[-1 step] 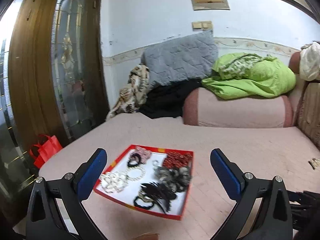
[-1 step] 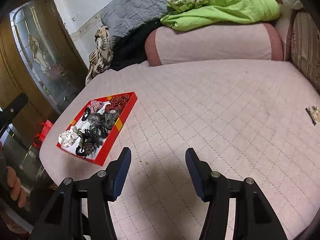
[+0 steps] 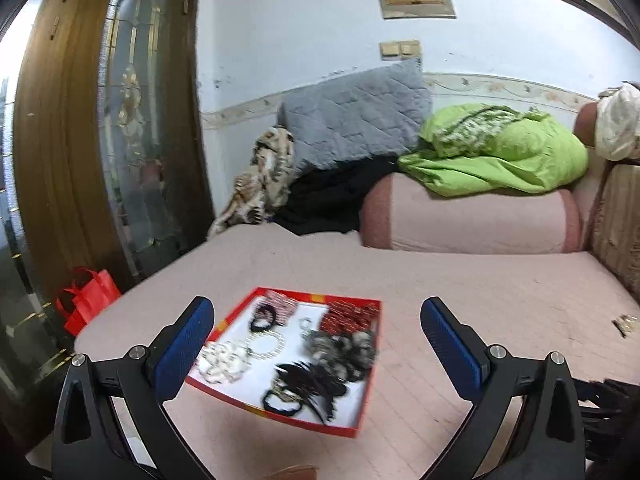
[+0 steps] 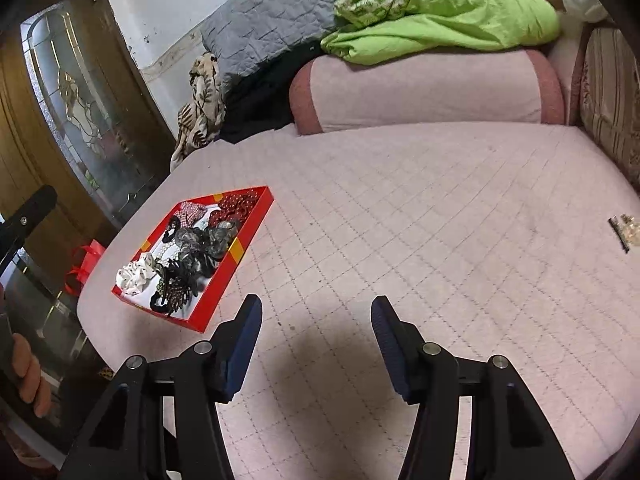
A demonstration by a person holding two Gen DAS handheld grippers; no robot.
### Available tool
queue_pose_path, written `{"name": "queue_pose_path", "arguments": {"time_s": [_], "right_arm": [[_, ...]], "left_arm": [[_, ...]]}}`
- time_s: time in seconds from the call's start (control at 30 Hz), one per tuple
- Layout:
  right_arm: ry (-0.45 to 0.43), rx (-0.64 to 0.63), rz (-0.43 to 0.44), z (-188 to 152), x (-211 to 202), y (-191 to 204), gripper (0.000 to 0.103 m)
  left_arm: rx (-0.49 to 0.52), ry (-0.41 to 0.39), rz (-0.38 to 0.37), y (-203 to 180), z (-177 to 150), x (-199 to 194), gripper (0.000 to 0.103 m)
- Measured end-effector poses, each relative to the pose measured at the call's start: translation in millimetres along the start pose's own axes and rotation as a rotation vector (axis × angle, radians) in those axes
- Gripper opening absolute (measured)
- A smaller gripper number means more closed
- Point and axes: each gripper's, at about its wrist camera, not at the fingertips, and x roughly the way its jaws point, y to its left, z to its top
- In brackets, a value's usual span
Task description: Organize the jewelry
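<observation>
— Red tray (image 3: pixel 362 364) near the bed's left edge holds nearly everything: the white scrunchie (image 3: pixel 224 362), the pearl bracelet (image 3: pixel 266 344), the black claw clip (image 3: pixel 312 386) and the dark scrunchies, all lying loose on one another.

— So is the job finished?

— Nearly, I'd judge. One small gold clip (image 4: pixel 626 232) lies by the bed's (image 4: pixel 440 220) right edge, well apart from the tray.

— And the grippers?

— Left gripper (image 3: pixel 316 326) hangs over the tray, jaws spread wide, nothing between them. Right gripper (image 4: pixel 316 328) hovers above bare quilt, jaws apart, empty too.
</observation>
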Motion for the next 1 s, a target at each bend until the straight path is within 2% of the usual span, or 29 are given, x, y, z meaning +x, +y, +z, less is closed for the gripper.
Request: {"name": "queue_pose_path", "arguments": {"time_s": [0.2, 0.33, 0.53, 0.73, 1.0], "right_arm": [[-0.026, 0.003, -0.040, 1, -12, -4, 0.067], [-0.044, 0.007, -0.116, 3, -19, -7, 0.068], [-0.055, -0.024, -0.203, 3, -23, -2, 0.071], [-0.073, -0.062, -0.277, 3, -29, 6, 0.076], [-0.037, -0.076, -0.313, -2, -24, 10, 0.077]], "left_arm": [[-0.015, 0.089, -0.032, -15, -5, 5, 0.103], [0.010, 0.151, -0.036, -24, -15, 7, 0.103], [0.036, 0.213, -0.019, -26, -30, 8, 0.103], [0.066, 0.259, -0.039, -32, -39, 9, 0.103], [0.056, 0.329, -0.080, -30, -52, 15, 0.103]]}}
